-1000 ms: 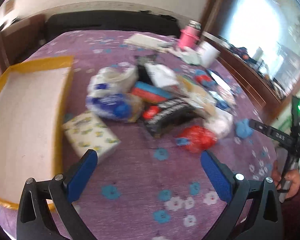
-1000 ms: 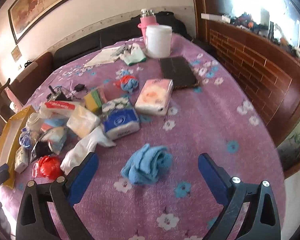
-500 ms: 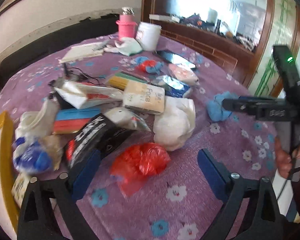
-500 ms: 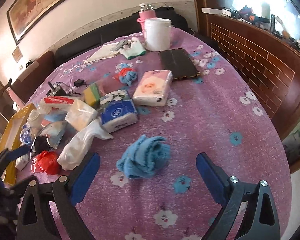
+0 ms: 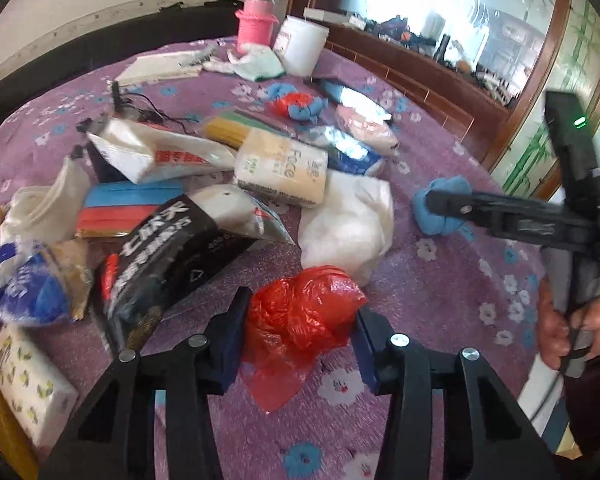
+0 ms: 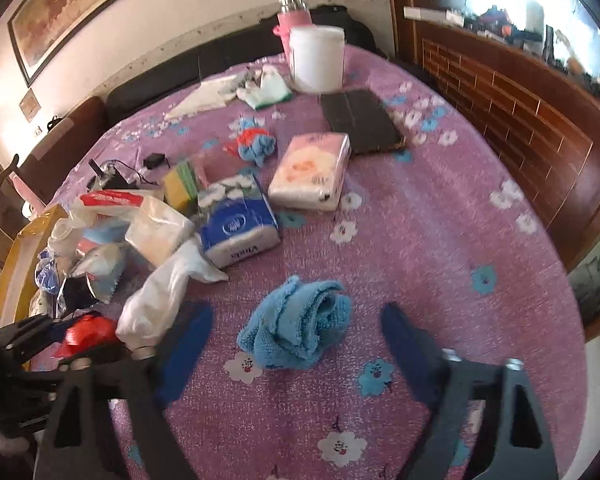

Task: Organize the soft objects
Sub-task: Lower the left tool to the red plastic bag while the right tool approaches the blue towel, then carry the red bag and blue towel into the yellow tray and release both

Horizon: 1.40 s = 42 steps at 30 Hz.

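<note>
Framed painting (image 6: pixel 80 12), dark sofa (image 6: pixel 172 76), bright window (image 5: pixel 420 0)

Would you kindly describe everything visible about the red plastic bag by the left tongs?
The red plastic bag is thin, glossy, crumpled film bunched into a loose ball, one flat flap trailing toward the camera. It lies on the purple flowered tablecloth, beside the white cloth bundle. The left tongs, which have just been closing, press it from both sides.

The right tongs (image 6: pixel 296 344), just been closing, straddle a blue cloth (image 6: pixel 296 324).
</note>
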{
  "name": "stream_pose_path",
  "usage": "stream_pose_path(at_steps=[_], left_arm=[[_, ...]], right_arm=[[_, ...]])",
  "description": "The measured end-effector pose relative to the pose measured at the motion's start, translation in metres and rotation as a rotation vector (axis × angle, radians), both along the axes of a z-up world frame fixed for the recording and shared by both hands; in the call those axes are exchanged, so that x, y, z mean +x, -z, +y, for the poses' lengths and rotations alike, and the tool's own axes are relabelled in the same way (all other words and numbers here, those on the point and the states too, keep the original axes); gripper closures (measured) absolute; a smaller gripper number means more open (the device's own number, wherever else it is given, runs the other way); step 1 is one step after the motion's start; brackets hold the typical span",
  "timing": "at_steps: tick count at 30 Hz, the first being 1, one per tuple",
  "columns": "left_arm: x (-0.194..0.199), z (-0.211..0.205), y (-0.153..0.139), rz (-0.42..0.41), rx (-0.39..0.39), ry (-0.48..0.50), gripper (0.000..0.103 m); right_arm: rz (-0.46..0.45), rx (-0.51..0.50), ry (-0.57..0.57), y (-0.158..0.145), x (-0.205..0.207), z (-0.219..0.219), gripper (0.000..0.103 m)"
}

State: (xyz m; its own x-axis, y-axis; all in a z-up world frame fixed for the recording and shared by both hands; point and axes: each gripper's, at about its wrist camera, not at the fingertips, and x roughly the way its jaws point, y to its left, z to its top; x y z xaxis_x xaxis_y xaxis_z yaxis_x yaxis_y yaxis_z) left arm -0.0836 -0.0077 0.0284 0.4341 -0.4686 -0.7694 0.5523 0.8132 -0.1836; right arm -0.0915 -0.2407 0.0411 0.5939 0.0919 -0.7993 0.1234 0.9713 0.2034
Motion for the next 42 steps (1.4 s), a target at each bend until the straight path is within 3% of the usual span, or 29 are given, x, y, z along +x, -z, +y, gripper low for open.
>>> stream_pose_path(at_steps=[1, 2, 3, 8, 13, 16, 21, 26, 30, 32, 35, 42], left_arm=[[-0.004, 0.005, -0.005, -0.007, -0.017, -0.007, 0.057], [-0.008, 0.009, -0.009, -0.011, -0.031, -0.013, 0.057], [-0.012, 0.014, -0.014, -0.015, -0.047, -0.022, 0.057], [-0.032, 0.057, -0.044, -0.046, -0.130, -0.083, 0.057], [-0.043, 0.130, -0.075, -0.095, -0.204, -0.196, 0.057], [-0.041, 0.175, -0.086, -0.108, -0.224, -0.278, 0.057], [-0.019, 0.247, -0.097, -0.103, -0.219, -0.424, 0.057], [0.015, 0.300, -0.085, -0.019, -0.289, -0.516, 0.057], [0.057, 0.337, -0.059, 0.091, -0.395, -0.612, 0.057], [0.078, 0.349, -0.045, 0.134, -0.428, -0.645, 0.057], [0.104, 0.354, -0.030, 0.170, -0.408, -0.693, 0.057], [0.145, 0.364, 0.000, 0.237, -0.448, -0.752, 0.055]], right_arm=[[0.000, 0.000, 0.001, 0.001, 0.000, 0.000, 0.030], [0.002, 0.001, -0.001, 0.001, 0.000, 0.000, 0.041], [0.007, 0.009, -0.006, 0.002, 0.000, 0.001, 0.061], [-0.017, -0.011, -0.023, -0.010, -0.008, 0.008, 0.067], [-0.065, 0.001, -0.072, -0.038, -0.018, 0.025, 0.070], [-0.105, 0.037, -0.151, -0.062, -0.015, 0.052, 0.070], [-0.182, 0.065, -0.349, -0.100, 0.005, 0.137, 0.071], [-0.167, 0.185, -0.541, -0.115, 0.040, 0.226, 0.071], [-0.096, 0.220, -0.644, -0.102, 0.078, 0.303, 0.070], [-0.061, 0.236, -0.661, -0.089, 0.097, 0.332, 0.070], [-0.029, 0.234, -0.670, -0.071, 0.126, 0.370, 0.070], [0.002, 0.183, -0.649, -0.038, 0.171, 0.402, 0.070]])
